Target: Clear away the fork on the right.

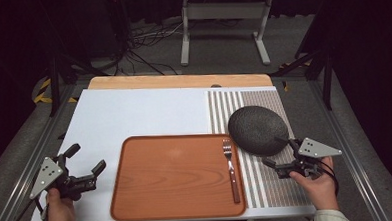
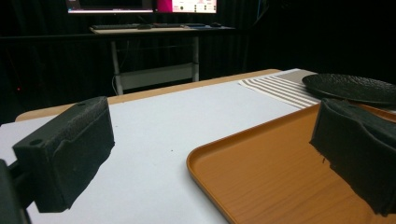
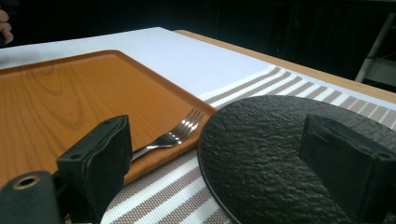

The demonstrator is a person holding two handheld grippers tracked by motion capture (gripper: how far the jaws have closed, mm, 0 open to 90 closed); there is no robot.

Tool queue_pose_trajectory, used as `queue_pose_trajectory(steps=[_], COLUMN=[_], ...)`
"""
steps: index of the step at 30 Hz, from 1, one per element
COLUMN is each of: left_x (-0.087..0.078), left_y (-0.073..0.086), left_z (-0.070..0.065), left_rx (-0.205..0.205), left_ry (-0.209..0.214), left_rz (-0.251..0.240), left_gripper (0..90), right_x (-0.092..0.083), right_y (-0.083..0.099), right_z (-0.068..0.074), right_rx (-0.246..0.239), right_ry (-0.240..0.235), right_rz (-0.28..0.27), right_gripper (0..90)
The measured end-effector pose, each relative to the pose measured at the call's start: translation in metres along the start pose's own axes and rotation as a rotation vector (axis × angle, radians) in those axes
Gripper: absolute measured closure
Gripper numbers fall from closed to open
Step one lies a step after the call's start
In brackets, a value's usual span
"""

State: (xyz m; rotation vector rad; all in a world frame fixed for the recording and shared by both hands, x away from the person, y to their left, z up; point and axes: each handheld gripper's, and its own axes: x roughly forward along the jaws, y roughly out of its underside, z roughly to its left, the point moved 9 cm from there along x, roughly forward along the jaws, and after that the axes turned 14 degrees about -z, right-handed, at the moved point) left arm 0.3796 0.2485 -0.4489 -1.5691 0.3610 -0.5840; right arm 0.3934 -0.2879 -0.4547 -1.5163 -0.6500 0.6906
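Two hands at the near edge of the bench (image 1: 134, 113), each gripping a gripper. Left gripper (image 1: 85, 161) over the white sheet (image 1: 134, 113), just left of the orange tray (image 1: 177, 176), jaws spread wide and holding nothing; same wide gap in the left gripper view, with the tray's rounded corner (image 2: 280, 177) low between the jaws. Right gripper (image 1: 277, 152) over the striped placemat (image 1: 267, 185), jaws wide apart and empty, far jaw at the near right rim of the black plate (image 1: 258, 129), near jaw above the mat stripes just beside it; contact with the rim impossible to tell. Plate dark, rough-textured, resting flat on the placemat, its left edge just right of the tray's far right corner. Seen from the right gripper view: plate (image 3: 280, 154) lying between the two jaws, right jaw over its surface, left jaw in front of the tray edge (image 3: 70, 102). Fork (image 1: 231, 169) lying flat inside the tray along its right side, tines (image 3: 189, 123) toward the far end, handle toward the person, close to the plate's rim but apart from it. Tray otherwise bare wood grain, sitting partly on the white sheet and partly on the placemat
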Motion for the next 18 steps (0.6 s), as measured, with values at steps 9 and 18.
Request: queue_pose_trajectory(steps=[9, 18], left_x=[0.000, 0.000], left_y=[0.002, 0.002], left_z=[0.001, 0.001], left_rx=[-0.005, -0.005], left_ry=[0.000, -0.001], left_rz=[0.009, 0.006], left_gripper=[0.2, 0.2], right_x=[-0.004, -0.001], right_y=[0.017, 0.016], right_z=[-0.009, -0.006], right_rx=[0.040, 0.056], right_ry=[0.067, 0.058], right_rz=[0.044, 0.031], right_gripper=[10.6, 10.6])
